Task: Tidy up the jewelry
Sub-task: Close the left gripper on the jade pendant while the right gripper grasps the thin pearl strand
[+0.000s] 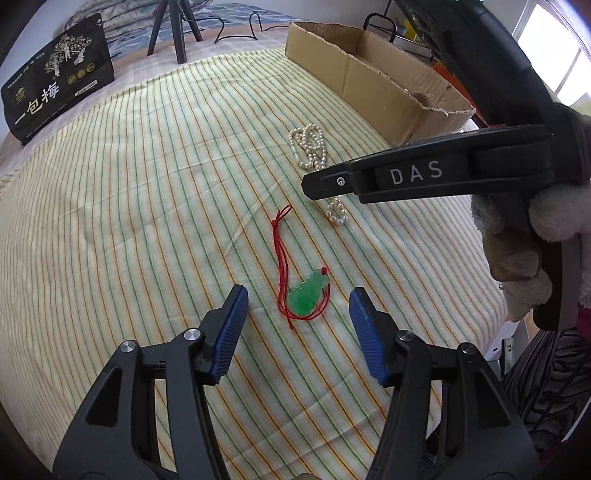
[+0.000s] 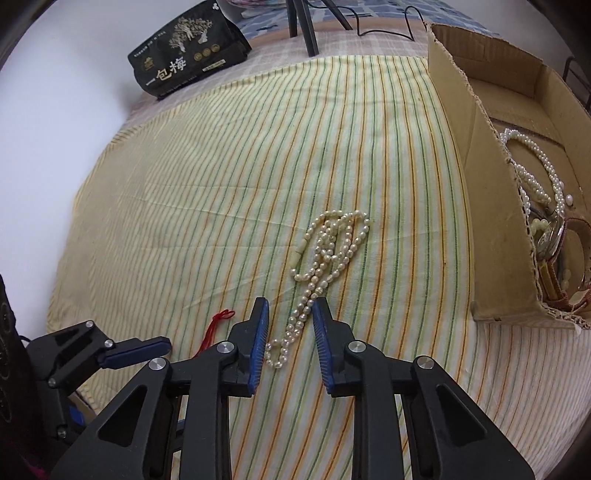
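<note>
Nearest in the left wrist view, the left tool stands about half open, its blue pads either side of the jade pendant without touching it. The pendant lies flat on the striped cloth, its red cord trailing away from the tool; the jaws seem centred on the green stone because it is the one solid part to pinch, while the cord would slip.

In the right wrist view, the right tool is narrowed to a small gap, with the near tail of the pearl necklace running between its pads. I cannot tell whether the pads press the beads yet; a sliver of cloth shows on each side, so it reads as not quite gripped. The strand's thin tail is likely chosen because it fits between the jaws, whereas the bunched loops farther off would not.

The two pieces lie near each other, so both tools work side by side, the right one crossing above the necklace in the left view.

Beyond, to the right, the box sits open at the cloth's edge and already holds a pearl string and what looks like a watch, so it is probably where these two go.

Farthest back are a black bag and a tripod.
</note>
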Available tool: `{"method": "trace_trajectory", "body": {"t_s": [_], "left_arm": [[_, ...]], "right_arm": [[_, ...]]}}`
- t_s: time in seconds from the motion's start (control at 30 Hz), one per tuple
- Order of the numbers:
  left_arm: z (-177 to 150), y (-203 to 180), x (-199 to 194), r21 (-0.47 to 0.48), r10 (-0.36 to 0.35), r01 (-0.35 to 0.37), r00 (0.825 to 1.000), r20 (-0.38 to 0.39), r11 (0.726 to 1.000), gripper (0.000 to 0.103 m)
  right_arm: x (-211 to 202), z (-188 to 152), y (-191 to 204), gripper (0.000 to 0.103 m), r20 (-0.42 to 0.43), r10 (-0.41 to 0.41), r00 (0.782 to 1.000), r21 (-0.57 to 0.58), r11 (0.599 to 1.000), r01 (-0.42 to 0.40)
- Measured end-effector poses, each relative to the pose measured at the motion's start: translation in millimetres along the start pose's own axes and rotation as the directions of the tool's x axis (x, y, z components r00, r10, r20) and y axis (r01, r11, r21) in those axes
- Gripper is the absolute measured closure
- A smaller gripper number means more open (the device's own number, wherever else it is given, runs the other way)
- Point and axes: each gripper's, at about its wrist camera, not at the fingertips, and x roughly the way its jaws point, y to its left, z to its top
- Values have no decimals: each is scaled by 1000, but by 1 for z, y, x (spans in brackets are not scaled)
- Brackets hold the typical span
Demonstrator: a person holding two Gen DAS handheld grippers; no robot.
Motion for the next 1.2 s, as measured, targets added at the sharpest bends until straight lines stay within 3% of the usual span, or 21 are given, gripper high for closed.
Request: {"method": "trace_trajectory", "body": {"t_s": [0.23,0.3,0.53,0.6,0.7,0.8,0.93,1.2], "left_arm": [[5,-2,11,39,12,-12,1000,-2,999,44],[5,-2,12,45,18,-18,1000,1,999,52],[5,-5,14,65,18,-19,1000,5,998,67],[4,-8,14,78,18,-18,1000,4,997,79],[3,-12,14,85,24,-24,1000,3,996,88],[2,-13,15,76,30,-30,1000,6,997,88],[1,-10,12,45,23,-24,1000,7,999,88],[0,-3,2,7,35,-35,999,30,999,88]], "right_arm": [[4,2,4,81,5,-33,999,-43,999,33],[5,3,4,82,5,-32,999,-44,999,33],[7,6,5,86,6,-42,999,-57,997,43],[9,6,9,86,9,-58,998,-76,995,58],[9,5,12,86,13,-74,997,-98,992,75],[9,4,13,87,18,-81,997,-108,991,83],[10,4,14,96,31,-104,994,-134,985,107],[0,1,9,97,38,-74,997,-139,987,79]]}}
